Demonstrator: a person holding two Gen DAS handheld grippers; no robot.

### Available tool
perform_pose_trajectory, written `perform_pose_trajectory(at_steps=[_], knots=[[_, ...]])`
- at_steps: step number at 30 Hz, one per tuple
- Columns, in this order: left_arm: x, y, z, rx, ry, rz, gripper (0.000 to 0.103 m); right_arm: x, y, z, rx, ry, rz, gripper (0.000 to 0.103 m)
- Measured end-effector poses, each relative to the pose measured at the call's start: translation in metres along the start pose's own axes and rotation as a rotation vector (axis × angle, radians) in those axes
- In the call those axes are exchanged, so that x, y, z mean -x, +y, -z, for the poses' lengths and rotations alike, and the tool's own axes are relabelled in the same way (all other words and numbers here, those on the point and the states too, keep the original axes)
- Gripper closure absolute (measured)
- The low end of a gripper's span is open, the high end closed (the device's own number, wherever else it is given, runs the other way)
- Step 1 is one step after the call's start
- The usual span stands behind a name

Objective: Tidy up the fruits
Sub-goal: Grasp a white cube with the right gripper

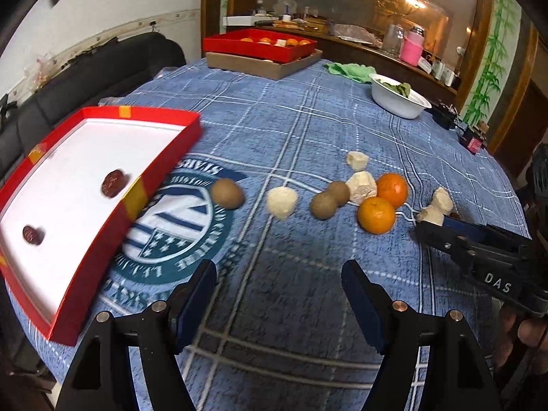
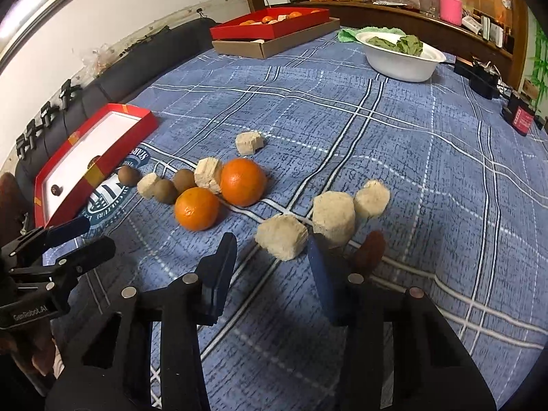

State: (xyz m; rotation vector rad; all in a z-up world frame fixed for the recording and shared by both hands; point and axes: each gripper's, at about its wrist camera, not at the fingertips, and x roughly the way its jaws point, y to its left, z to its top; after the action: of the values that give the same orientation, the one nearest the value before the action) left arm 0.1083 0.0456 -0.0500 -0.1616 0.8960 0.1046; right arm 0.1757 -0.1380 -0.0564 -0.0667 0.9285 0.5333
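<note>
Right tongs are hanging unclenched by the date; slide right, off the pale chunk. Left tongs are idling released, empty.

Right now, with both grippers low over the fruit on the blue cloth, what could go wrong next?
1. The right gripper is open close to a pale chunk, with the dark date just outside its right finger; closing could miss the date or nudge the chunk.
2. The oranges are round and lie against other pieces; a bump might roll them.
3. The red tray sits tilted near the left gripper, so a sweep could clip its wall.
</note>
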Motion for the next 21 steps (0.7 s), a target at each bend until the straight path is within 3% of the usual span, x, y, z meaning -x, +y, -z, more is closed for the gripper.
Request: perform_pose_trajectory(at_steps=[17,19,21], knots=[[-0.025,-0.028,-0.021,-0.036,0.015,0.008,0.029,-0.020,-0.001,-0.019,0.040,-0.016,0.052,0.060],[-0.027,-0.031,-0.022,-0.043,0.012,0.011,0.029,-0.019,0.000,-0.018,0.046,-0.016,0.067,0.072],[-0.027,-0.035,-0.024,-0.049,0.011,0.029,0.029,-0.016,-0.003,-0.017,0.035,-0.013,0.071,0.076]])
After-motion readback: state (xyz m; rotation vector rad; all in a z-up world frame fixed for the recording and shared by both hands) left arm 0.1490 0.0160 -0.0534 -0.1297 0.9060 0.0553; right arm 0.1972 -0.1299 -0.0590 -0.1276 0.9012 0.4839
